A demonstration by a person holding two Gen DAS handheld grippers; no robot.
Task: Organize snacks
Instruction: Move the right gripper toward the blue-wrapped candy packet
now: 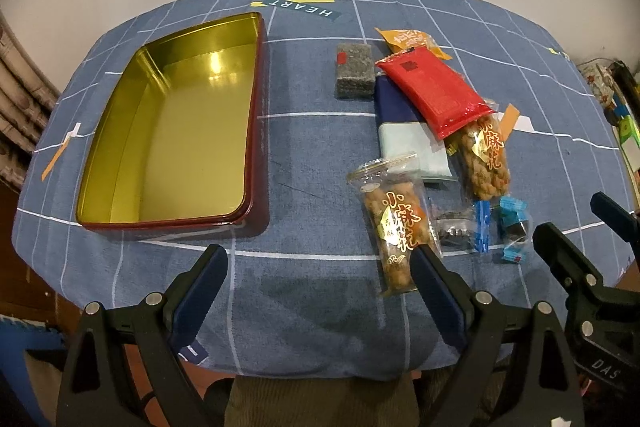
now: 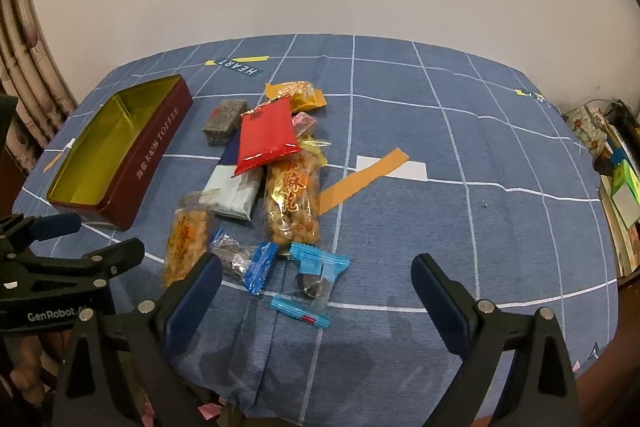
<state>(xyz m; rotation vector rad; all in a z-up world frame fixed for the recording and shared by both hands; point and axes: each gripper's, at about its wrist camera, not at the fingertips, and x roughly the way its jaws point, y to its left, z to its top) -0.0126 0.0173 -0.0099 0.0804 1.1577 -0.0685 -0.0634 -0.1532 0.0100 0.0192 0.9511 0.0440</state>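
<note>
Left gripper (image 1: 320, 263): jaws spread wide, nothing between them, hovering over the near edge of the table (image 1: 304, 323), which is covered w/ a blue grid cloth. Right gripper (image 2: 316, 275): jaws likewise spread, empty, above the near edge, right of the left unit. Red tin (image 1: 256, 163) sits on the left portion of the table, lid off, gold interior bare; its right wall runs parallel to a strip of bare cloth separating it from the snack pile. Grey block snack (image 1: 354, 71) lies alone at the pile's far left, apart from the tin. Red packet (image 1: 436, 91) rests atop a navy/pale-blue pack (image 1: 408, 143) and overlaps the top of a twist-snack bag (image 1: 486, 163). Second twist-snack bag (image 1: 394, 223) lies nearest the left gripper, its lower end beside the right-hand finger. Blue-ended candy wrappers (image 2: 316, 279) lie close to the near edge. Right half of the table in the right wrist view is bare cloth, ample clearance.
</note>
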